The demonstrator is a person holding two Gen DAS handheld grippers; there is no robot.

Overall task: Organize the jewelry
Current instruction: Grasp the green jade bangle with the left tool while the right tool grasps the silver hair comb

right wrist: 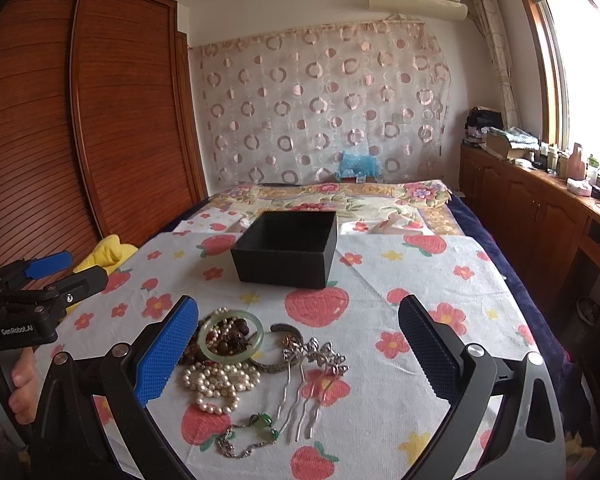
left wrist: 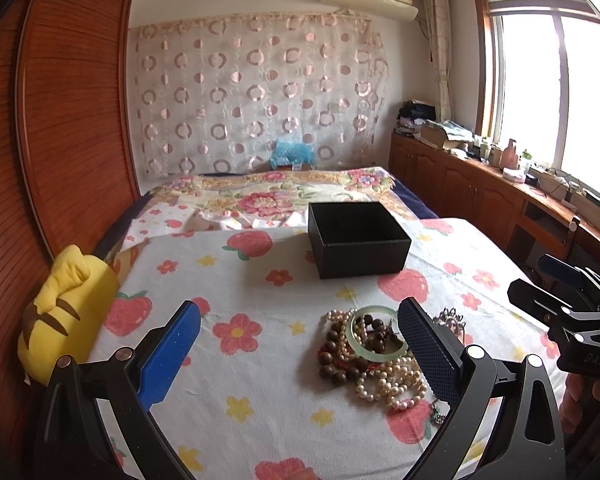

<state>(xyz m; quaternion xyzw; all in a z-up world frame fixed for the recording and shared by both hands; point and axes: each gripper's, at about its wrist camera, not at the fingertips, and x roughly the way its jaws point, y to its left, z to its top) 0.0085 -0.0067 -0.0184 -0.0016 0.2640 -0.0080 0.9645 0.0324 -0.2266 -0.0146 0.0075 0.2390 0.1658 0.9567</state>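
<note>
An open black box (left wrist: 358, 240) (right wrist: 286, 248) stands on the flowered cloth, nothing visible inside. Nearer lies a jewelry heap: a pale green bangle (right wrist: 231, 334) (left wrist: 374, 331), brown wooden beads (left wrist: 334, 350), pearl strands (right wrist: 218, 384) (left wrist: 392, 384), a silver hair comb (right wrist: 314, 364), a metal cuff (right wrist: 278, 350) and a green-stone chain (right wrist: 248, 432). My left gripper (left wrist: 300, 344) is open, hovering left of the heap, its right finger over the heap's edge. My right gripper (right wrist: 300, 344) is open, with the comb and the cuff in the gap between its fingers. Neither holds anything.
A yellow plush toy (left wrist: 66, 312) lies at the cloth's left edge by a wooden wardrobe (left wrist: 60, 120). A floral quilt (right wrist: 332, 200) covers the bed behind the box. A cluttered wooden counter (left wrist: 500, 184) runs along the right under the window. A hand (right wrist: 16, 384) holds the left gripper's handle.
</note>
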